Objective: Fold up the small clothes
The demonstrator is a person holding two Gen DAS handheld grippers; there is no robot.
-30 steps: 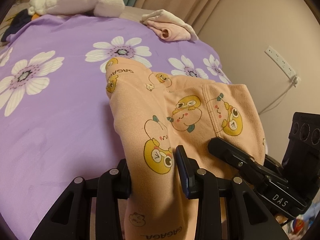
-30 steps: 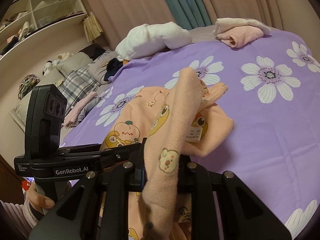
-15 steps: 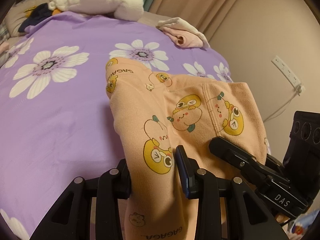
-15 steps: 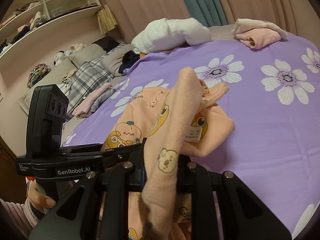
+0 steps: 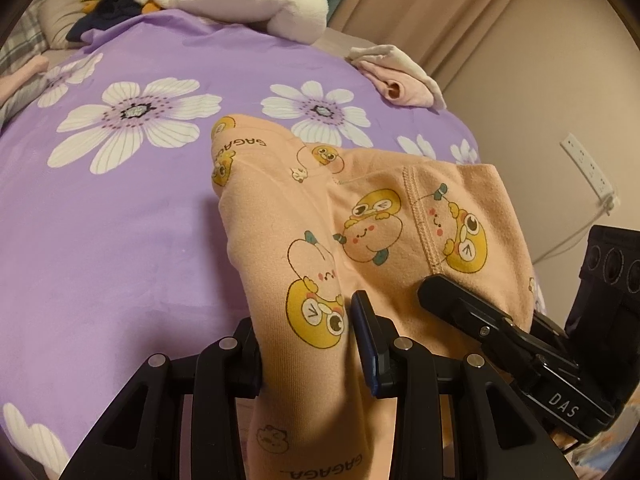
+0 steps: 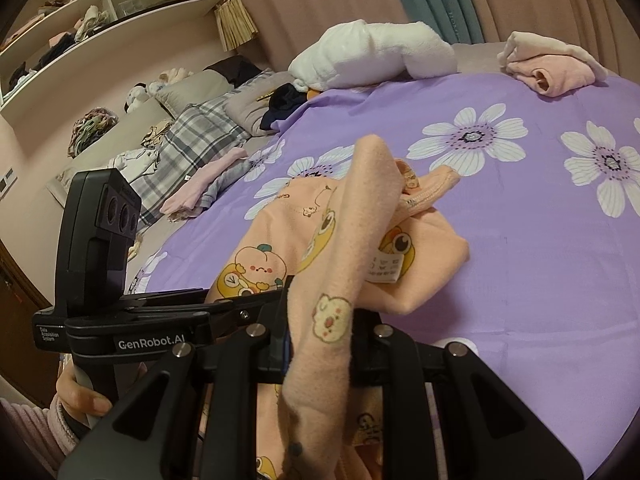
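A small peach garment (image 5: 360, 216) printed with yellow cartoon animals lies partly on the purple flowered bedspread (image 5: 120, 208). My left gripper (image 5: 308, 344) is shut on one edge of it, the cloth hanging down between the jaws. My right gripper (image 6: 320, 336) is shut on another edge, which stands up as a fleecy fold (image 6: 360, 208) with a white care label (image 6: 384, 270) showing. The right gripper also shows in the left wrist view (image 5: 500, 332) close at the right, and the left gripper shows in the right wrist view (image 6: 168, 320) at the left.
A folded pink and white garment (image 5: 400, 76) lies at the bed's far side by the curtains. A white plush blanket (image 6: 376, 54) and dark clothes (image 6: 284, 100) lie at the head. Plaid bedding (image 6: 192, 148) and shelves are left. A wall socket (image 5: 588, 172) is right.
Both grippers keep their hold on the peach garment. The views have swung so the far bed, pillows and shelves have shifted rightward and down in frame.
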